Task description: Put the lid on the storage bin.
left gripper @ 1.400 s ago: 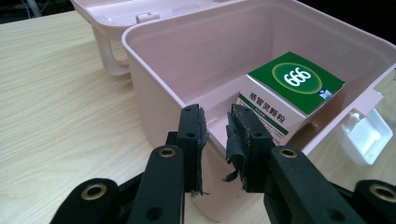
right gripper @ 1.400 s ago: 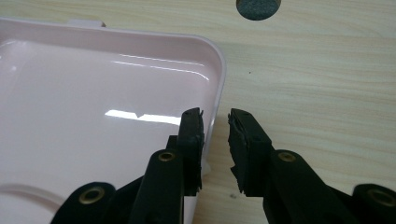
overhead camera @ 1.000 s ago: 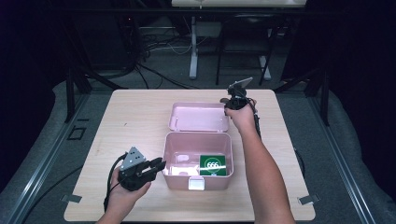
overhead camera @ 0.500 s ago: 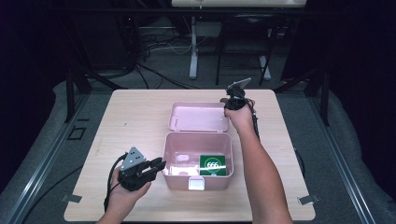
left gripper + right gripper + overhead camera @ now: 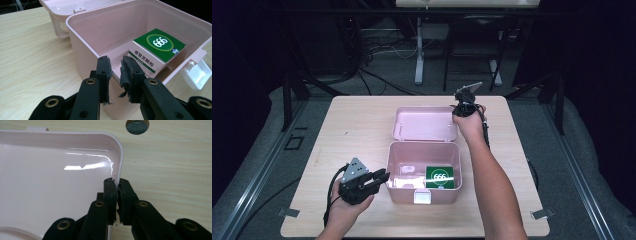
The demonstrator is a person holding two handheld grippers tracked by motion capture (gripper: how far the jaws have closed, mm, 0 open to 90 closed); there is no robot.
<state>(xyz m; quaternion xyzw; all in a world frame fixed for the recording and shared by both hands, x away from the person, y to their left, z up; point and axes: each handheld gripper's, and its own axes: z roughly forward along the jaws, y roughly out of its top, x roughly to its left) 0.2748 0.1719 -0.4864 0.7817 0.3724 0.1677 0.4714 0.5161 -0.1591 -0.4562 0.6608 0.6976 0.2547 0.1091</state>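
We find left gripper [image 5: 379, 178] clenched on near-left wall of pink box [image 5: 82, 50] | inside box: green carton [image 5: 160, 43] marked 666 | behind box: glossy open lid [image 5: 50, 182], its rim pinched by right gripper [image 5: 117, 182], jaws just closed.

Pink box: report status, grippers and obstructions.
Left gripper shut on pink box side wall. Right gripper, jaws just closing, shut on open lid rim. Green carton inside box. Nothing in the way.
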